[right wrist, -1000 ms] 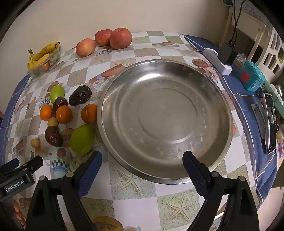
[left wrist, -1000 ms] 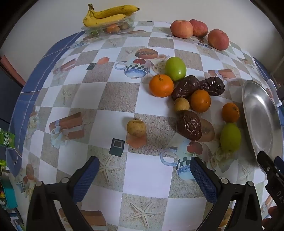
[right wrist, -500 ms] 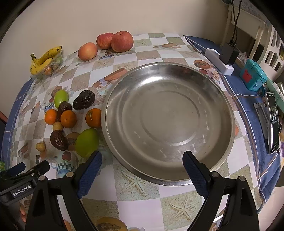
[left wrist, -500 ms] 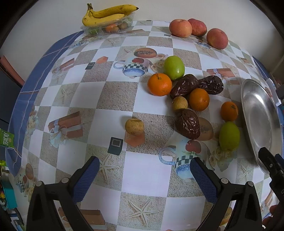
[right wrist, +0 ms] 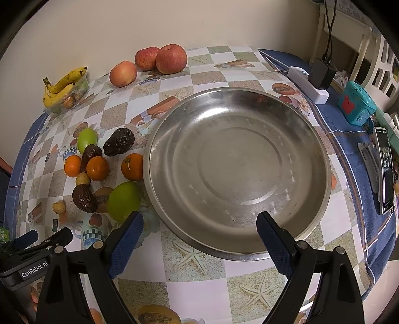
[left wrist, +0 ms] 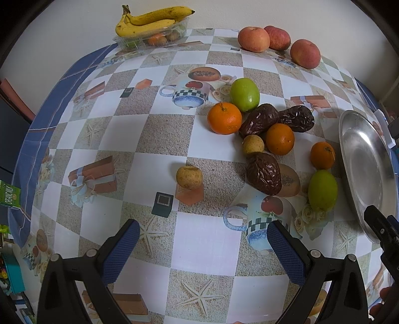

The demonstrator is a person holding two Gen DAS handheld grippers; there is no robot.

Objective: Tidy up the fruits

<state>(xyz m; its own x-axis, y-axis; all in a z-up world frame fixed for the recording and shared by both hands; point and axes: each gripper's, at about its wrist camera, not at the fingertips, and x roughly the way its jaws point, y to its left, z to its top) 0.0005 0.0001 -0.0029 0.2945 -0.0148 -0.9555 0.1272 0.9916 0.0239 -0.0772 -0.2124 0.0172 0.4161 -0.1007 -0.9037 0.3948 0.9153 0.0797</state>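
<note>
A large empty steel plate (right wrist: 237, 164) lies on the checked tablecloth; its edge also shows in the left wrist view (left wrist: 366, 169). Left of it lies a cluster of fruit: oranges (left wrist: 224, 118), green fruits (left wrist: 245, 90), dark wrinkled fruits (left wrist: 263, 173) and small yellow-brown fruits (left wrist: 189, 176). Three apples (left wrist: 253, 39) and bananas (left wrist: 147, 22) on a clear tray sit at the far edge. My left gripper (left wrist: 202, 245) is open and empty, near the small yellow-brown fruit. My right gripper (right wrist: 199, 240) is open and empty over the plate's near rim.
To the right of the plate lie a white power strip with a black plug (right wrist: 309, 82), a teal box (right wrist: 355, 103) and a phone (right wrist: 385, 169). A green carton (left wrist: 8, 194) stands at the table's left edge. A wall runs behind the table.
My left gripper has edged forward towards the fruit cluster. My right gripper has drawn back and lifted slightly, so more of the table shows. Both stay open.
</note>
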